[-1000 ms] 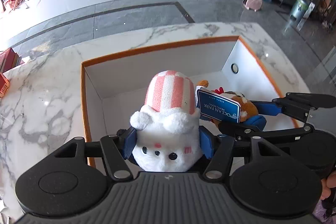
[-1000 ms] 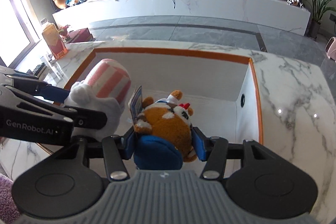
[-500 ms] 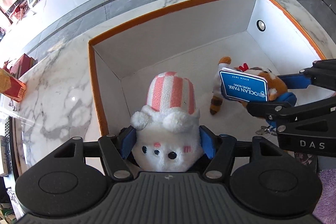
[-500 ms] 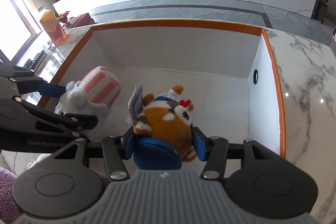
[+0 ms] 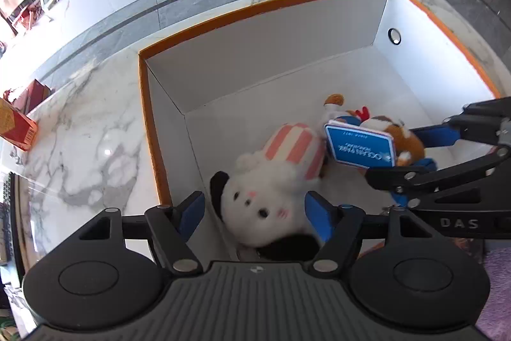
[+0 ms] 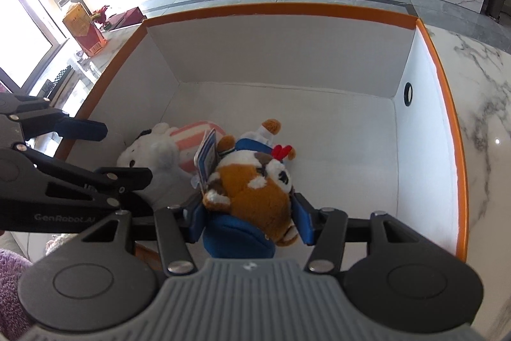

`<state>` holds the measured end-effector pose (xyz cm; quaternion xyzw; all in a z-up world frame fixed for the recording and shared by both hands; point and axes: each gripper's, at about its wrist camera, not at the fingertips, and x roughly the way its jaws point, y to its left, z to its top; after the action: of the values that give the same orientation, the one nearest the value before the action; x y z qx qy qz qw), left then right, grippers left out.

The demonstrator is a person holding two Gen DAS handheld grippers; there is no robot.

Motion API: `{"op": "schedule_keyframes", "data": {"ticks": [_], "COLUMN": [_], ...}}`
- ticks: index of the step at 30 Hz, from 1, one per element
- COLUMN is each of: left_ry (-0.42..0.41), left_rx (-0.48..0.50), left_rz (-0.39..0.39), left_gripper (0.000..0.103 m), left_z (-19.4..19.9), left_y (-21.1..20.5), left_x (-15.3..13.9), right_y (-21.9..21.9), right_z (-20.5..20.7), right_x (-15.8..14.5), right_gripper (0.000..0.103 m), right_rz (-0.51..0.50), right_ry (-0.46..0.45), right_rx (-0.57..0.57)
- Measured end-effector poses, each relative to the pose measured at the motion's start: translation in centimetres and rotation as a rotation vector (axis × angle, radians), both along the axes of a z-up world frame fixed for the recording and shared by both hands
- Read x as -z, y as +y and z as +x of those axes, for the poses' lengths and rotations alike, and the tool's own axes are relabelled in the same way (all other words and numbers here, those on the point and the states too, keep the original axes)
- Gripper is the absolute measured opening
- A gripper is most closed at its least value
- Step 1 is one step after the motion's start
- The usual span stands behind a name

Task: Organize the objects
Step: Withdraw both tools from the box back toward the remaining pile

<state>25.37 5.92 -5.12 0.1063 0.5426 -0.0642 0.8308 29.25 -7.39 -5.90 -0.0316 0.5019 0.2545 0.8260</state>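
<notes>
A white plush with a pink-striped hat (image 5: pixel 274 178) lies on the floor of the orange-rimmed white box (image 5: pixel 255 8), near its left wall. My left gripper (image 5: pixel 255 210) is open above it, its blue pads clear of the plush on both sides. My right gripper (image 6: pixel 249 219) is shut on a brown plush in blue trousers (image 6: pixel 252 190), which carries a blue tag (image 6: pixel 207 158) and sits low inside the box (image 6: pixel 444 79). The white plush (image 6: pixel 153 155) lies just left of it. In the left wrist view the brown plush (image 5: pixel 402 139) is to the right.
The box stands on a white marble table (image 5: pixel 80 130). A red-and-gold carton (image 6: pixel 84 31) stands on the table left of the box. The box's far half holds nothing. A purple rug (image 6: pixel 12 270) lies below at the near left.
My left gripper has opened and the white plush has dropped onto the box floor, tipped over. The right gripper has lowered the brown plush deeper into the box.
</notes>
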Motion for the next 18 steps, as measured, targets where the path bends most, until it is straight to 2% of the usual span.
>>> {"op": "schedule_keyframes", "data": {"ticks": [9, 14, 18], "left_ry": [-0.085, -0.104, -0.117], "left_rx": [-0.025, -0.022, -0.035], "left_rz": [-0.058, -0.058, -0.076], "left_gripper": [0.081, 0.081, 0.081], "left_z": [-1.6, -2.2, -2.7], "left_y": [1.3, 1.0, 1.3], "left_x": [-3.0, -3.4, -3.7], "right_y": [1.2, 1.1, 1.2], "right_z": [0.3, 0.6, -0.1], "right_x": [0.6, 1.1, 0.3], "right_gripper": [0.058, 0.060, 0.063], "right_rz": [0.045, 0.082, 0.041], "right_ry": [0.073, 0.138, 0.088], "right_rx": [-0.006, 0.017, 0.020]}}
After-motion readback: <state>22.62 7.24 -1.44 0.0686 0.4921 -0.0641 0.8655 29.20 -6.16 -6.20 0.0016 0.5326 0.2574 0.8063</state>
